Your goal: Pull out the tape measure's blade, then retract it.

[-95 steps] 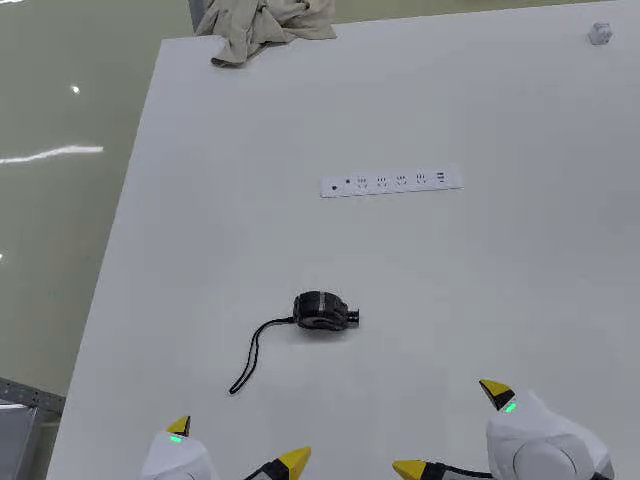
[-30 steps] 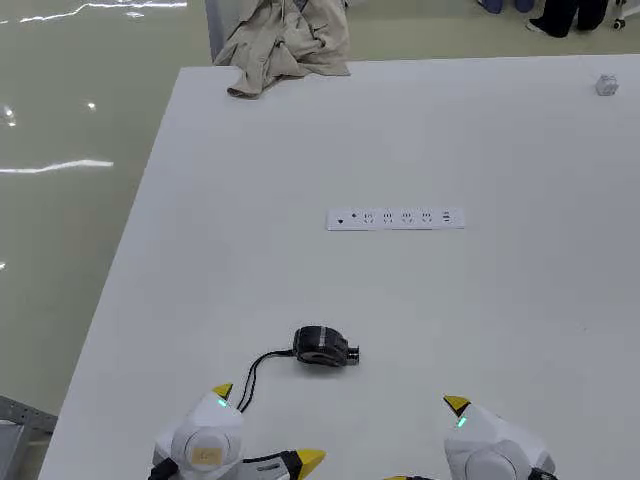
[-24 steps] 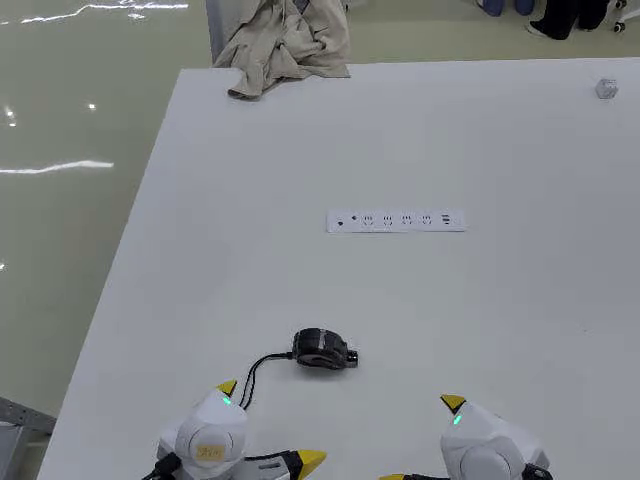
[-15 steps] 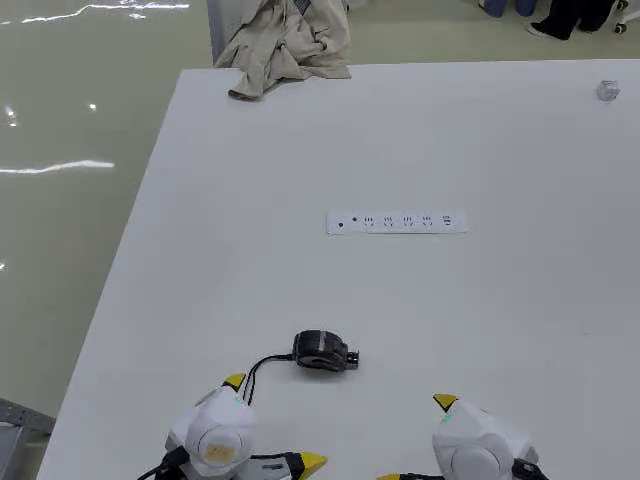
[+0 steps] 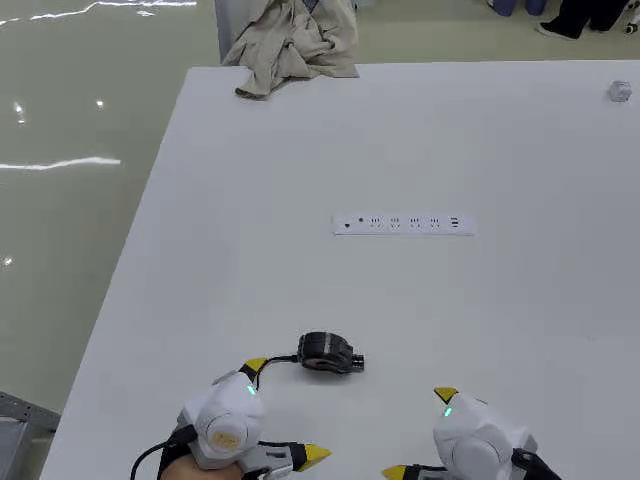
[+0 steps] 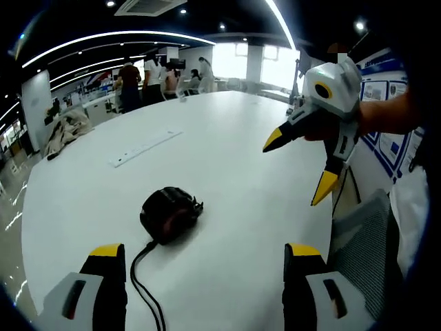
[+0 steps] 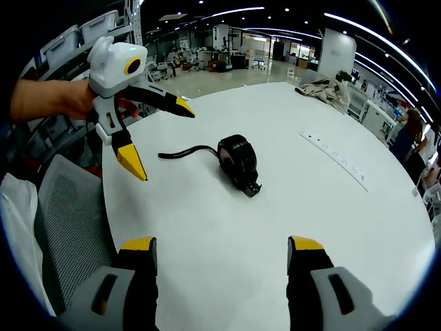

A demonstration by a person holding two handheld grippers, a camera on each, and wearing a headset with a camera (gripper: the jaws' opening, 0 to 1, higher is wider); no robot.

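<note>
A black tape measure (image 5: 328,352) with a black wrist cord (image 5: 280,361) lies on the white table (image 5: 300,160), blade retracted. My left gripper (image 5: 285,410) is open just left of and nearer than it, one yellow tip by the cord. My right gripper (image 5: 418,432) is open to its right, apart from it. In the left gripper view the tape measure (image 6: 169,212) sits ahead of my open left gripper (image 6: 204,252), with the right gripper (image 6: 298,165) beyond. In the right gripper view the tape measure (image 7: 238,161) lies ahead of my right gripper (image 7: 221,244), and the left gripper (image 7: 160,136) hovers left.
A white power strip (image 5: 403,224) lies mid-table beyond the tape measure. A crumpled beige cloth (image 5: 293,40) sits at the far left corner, a small pale object (image 5: 619,92) at the far right. The table's left edge drops to the floor. A mesh chair (image 7: 69,227) stands near.
My left gripper has moved forward, closer to the tape measure's cord. The right gripper has barely shifted. The tape measure has not moved; the head camera has tilted.
</note>
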